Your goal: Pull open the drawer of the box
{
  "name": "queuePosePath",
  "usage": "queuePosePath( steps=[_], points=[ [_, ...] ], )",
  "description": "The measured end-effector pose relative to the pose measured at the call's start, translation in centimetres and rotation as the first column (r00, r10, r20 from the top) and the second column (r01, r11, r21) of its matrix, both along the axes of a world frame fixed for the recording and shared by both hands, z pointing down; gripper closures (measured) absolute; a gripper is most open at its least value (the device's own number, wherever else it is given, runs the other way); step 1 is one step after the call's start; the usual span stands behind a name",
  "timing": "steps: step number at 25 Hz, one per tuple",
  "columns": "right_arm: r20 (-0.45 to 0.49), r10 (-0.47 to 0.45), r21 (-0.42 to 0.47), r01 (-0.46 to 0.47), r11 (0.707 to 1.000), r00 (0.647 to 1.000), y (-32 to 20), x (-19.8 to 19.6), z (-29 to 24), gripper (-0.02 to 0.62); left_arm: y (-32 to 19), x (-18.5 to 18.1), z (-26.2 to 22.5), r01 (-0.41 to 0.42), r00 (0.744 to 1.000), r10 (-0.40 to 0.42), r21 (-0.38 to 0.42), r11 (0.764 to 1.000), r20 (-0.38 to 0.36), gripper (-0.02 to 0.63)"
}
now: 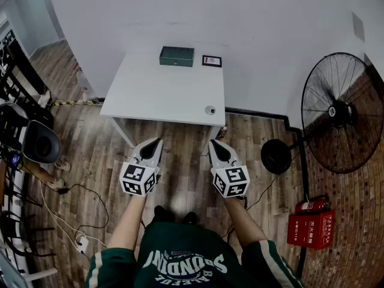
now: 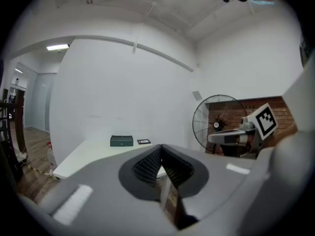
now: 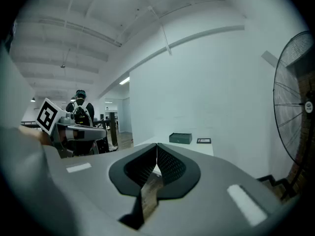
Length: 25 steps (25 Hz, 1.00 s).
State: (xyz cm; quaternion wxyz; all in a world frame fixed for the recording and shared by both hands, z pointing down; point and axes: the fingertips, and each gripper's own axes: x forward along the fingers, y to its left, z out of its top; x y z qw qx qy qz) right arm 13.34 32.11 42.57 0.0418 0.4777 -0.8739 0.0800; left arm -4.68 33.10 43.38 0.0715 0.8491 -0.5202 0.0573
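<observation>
A dark green box (image 1: pixel 176 56) lies at the far edge of the white table (image 1: pixel 162 95), close to the wall; it also shows far off as the box (image 2: pixel 121 140) in the left gripper view and the box (image 3: pixel 180 138) in the right gripper view. My left gripper (image 1: pixel 155 143) and right gripper (image 1: pixel 214 144) hang side by side over the wooden floor, short of the table's near edge and well away from the box. Both are shut with nothing between the jaws, as the left gripper (image 2: pixel 160 151) and right gripper (image 3: pixel 157 149) show in their own views.
A small black framed card (image 1: pixel 211 60) lies right of the box, and a small round object (image 1: pixel 210 110) sits near the table's front right corner. A large standing fan (image 1: pixel 339 111) is at the right, a red crate (image 1: pixel 311 228) below it. Chairs and cables crowd the left.
</observation>
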Motion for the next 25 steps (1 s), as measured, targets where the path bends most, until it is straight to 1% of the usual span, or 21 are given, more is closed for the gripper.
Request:
queuePosePath(
  steps=[8,13,18,25],
  points=[
    [0.017,-0.015,-0.022,0.015,1.000,1.000,-0.8,0.8,0.9,0.594,-0.8,0.9,0.7,0.010,1.000,-0.010,-0.018,1.000,-0.010,0.554],
    [0.013,-0.022,-0.042,0.022,0.999,1.000,-2.9,0.6,1.8,0.594,-3.2,1.0,1.5,0.012,1.000,-0.012,-0.026,1.000,-0.006,0.554],
    [0.004,-0.016,-0.055,0.016,0.998,1.000,-6.7,0.1,2.8,0.594,-7.7,0.4,2.1,-0.002,1.000,0.002,-0.027,1.000,-0.002,0.554],
    [-0.004,-0.027,-0.060,0.027,0.998,1.000,-15.4,-2.7,3.5,0.594,-16.9,-1.4,2.5,-0.017,1.000,0.017,-0.032,0.999,0.000,0.554]
  ],
)
